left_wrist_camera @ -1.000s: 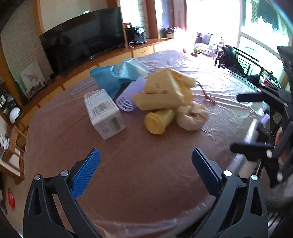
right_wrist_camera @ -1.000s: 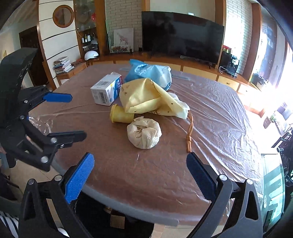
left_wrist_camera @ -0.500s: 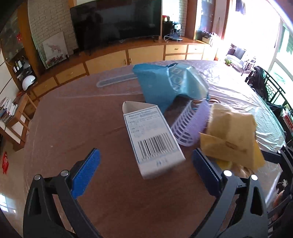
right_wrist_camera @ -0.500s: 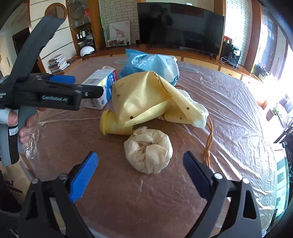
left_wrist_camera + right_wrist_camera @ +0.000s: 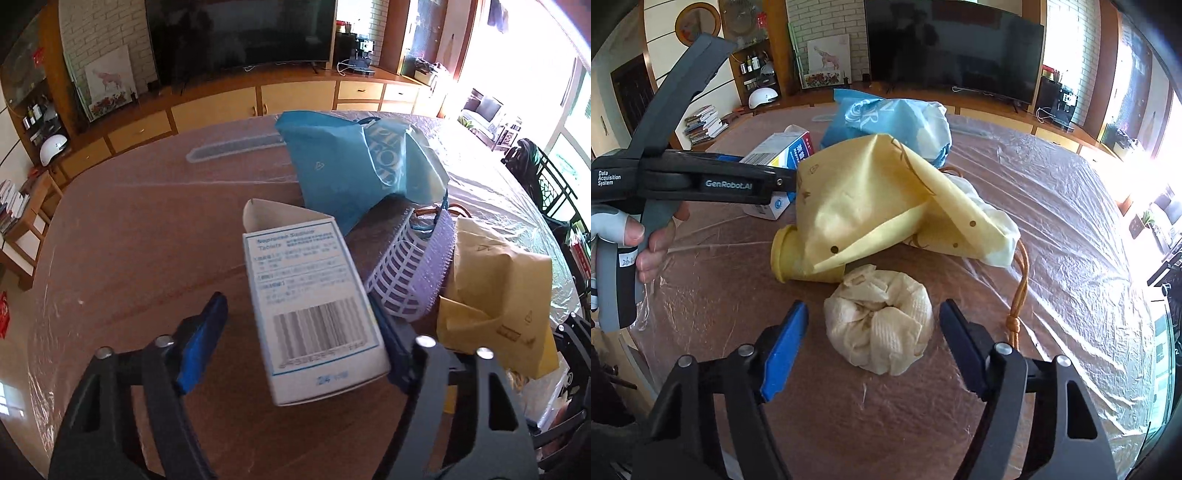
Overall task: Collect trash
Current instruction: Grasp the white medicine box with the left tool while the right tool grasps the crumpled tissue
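The right gripper (image 5: 870, 343) is closing around a crumpled paper wad (image 5: 879, 321) on the worktop (image 5: 1052, 236), pads not yet touching. Just behind the wad lies a yellow bag (image 5: 871, 206).

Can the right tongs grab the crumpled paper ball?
Probably yes. The right tongs are closing with the paper ball right between their pads, and nothing blocks it; the pads aren't touching it yet.

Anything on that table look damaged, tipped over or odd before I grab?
The white carton has its far end flap open, and the yellow cup lies on its side, half under the yellow bag. Nothing looks spilled.
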`<state>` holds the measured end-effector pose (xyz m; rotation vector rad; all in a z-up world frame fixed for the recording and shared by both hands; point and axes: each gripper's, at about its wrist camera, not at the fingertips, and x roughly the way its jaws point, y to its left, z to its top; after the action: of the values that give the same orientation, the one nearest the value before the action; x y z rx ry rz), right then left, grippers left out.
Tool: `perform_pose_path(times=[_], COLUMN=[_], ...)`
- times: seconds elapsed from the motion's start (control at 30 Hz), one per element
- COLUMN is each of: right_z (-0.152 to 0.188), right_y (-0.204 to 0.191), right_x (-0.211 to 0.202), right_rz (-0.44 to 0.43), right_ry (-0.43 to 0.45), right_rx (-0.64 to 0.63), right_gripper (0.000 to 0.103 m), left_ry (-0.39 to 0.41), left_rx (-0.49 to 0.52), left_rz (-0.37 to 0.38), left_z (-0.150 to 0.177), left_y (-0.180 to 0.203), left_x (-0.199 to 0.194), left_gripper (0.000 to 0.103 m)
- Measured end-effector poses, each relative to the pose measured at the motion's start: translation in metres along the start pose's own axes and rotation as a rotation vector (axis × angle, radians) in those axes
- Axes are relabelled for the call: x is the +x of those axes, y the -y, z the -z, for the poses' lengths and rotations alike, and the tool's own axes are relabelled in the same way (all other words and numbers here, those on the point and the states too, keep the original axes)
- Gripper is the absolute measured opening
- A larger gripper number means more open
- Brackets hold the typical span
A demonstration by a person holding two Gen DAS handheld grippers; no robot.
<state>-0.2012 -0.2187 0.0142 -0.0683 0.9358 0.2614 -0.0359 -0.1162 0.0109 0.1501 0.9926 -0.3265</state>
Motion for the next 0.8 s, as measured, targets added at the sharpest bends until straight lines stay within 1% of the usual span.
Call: perform_pose_path(times=[0.1, 0.13, 0.17, 0.27, 0.43, 0.47, 0.5, 0.6, 0.63, 0.67, 0.8], right_z=[-0.0021, -0.0020, -0.0010, 0.0002, -0.0015, -0.0020, -0.0023, -0.0020, -0.0017, -0.0026, -0.0031], right_y=[0.0001, 0.0001, -0.0001, -0.0020, 0.0017, 0.0036, 0.0047, 0.0061, 0.0063, 0.0059, 0.0064], right_x=[0.0014, 0.0018, 0.0016, 0.0000, -0.0003, -0.0003, -0.0004, -0.0004, -0.0004, -0.0001, -0.0007], right_rz=[-0.003, -0.005, -0.005, -0.001, -0.023, -0.026, -0.025, -0.027, -0.027, -0.026, -0.023], right_ry=[-0.003, -0.005, -0.006, -0.008, -0.010, -0.009, -0.007, -0.009, -0.010, -0.010, -0.008], right_rx=[0.006, 0.009, 0.010, 0.014, 0.048, 0.056, 0.060, 0.063, 0.063, 0.063, 0.059], right_gripper=[0.067, 0.066, 0.066, 0.064, 0.064, 0.062, 0.058, 0.054, 0.053, 0.052, 0.052], left_ry=[-0.002, -0.001, -0.002, -0.009, -0.030, -0.032, -0.032, -0.033, -0.033, -0.031, -0.031], left_rx=[0.009, 0.010, 0.010, 0.015, 0.000, -0.004, -0.004, 0.003, 0.005, 0.006, 0.002], left_rz=[-0.007, -0.008, -0.010, -0.012, -0.014, -0.013, -0.014, -0.017, -0.016, -0.016, -0.019], left_z=[0.0002, -0.0001, 0.0008, -0.0001, 0.0013, 0.0014, 0.0017, 0.0019, 0.0020, 0.0022, 0.0033], left_y=[0.0024, 0.0022, 0.0045, 0.0056, 0.0051, 0.0051, 0.0050, 0.0063, 0.0060, 0.0062, 0.0048], left_x=[0.0011, 0.0012, 0.0005, 0.0007, 0.0020, 0.0024, 0.0025, 0.0023, 0.0023, 0.0019, 0.0014], left_gripper=[0.064, 0.060, 0.058, 0.057, 0.057, 0.057, 0.057, 0.057, 0.056, 0.052, 0.048])
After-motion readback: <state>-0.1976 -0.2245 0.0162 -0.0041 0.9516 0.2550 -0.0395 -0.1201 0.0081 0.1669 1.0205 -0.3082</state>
